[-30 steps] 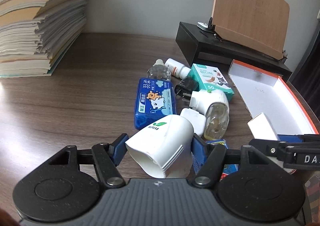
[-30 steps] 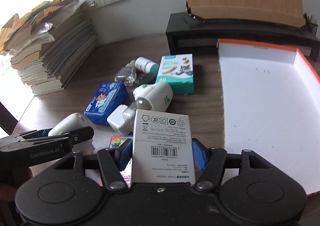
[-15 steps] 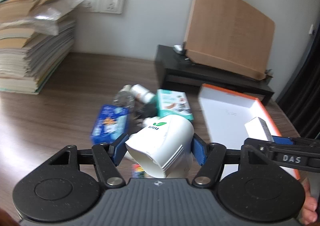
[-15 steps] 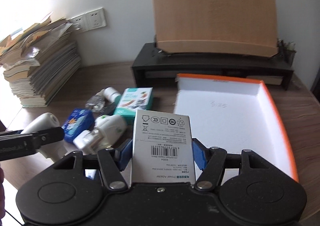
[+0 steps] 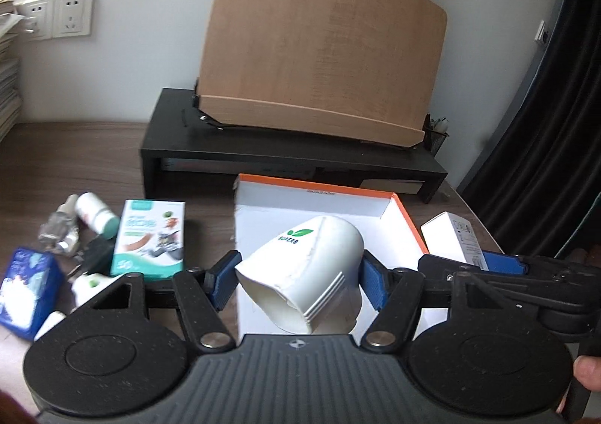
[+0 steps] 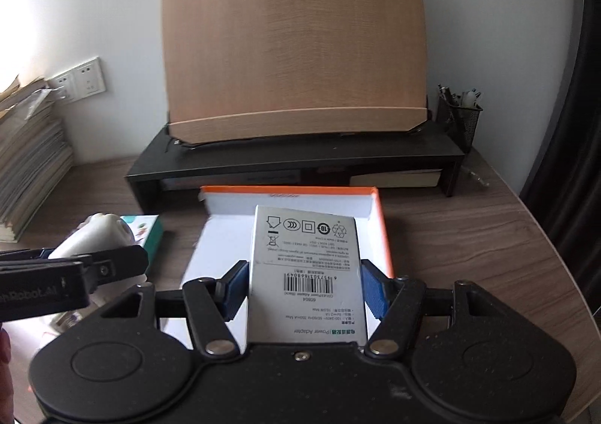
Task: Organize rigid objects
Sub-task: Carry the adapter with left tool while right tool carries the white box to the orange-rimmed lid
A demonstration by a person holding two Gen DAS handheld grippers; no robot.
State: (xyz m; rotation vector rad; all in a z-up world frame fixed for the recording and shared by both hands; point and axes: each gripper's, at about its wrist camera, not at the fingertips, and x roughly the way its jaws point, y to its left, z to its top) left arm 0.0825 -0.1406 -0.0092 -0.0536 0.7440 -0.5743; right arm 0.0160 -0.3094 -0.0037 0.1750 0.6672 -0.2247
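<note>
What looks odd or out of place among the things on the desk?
The pile at the left: a bottle lies on its side, touching a crumpled clear wrapper, with a teal box and a blue pack askew beside them. The orange tray holds nothing yet.

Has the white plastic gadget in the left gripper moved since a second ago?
Yes. The white gadget, clamped in the left gripper, has travelled right, from above the clutter of small items to over the orange-edged box.
</note>
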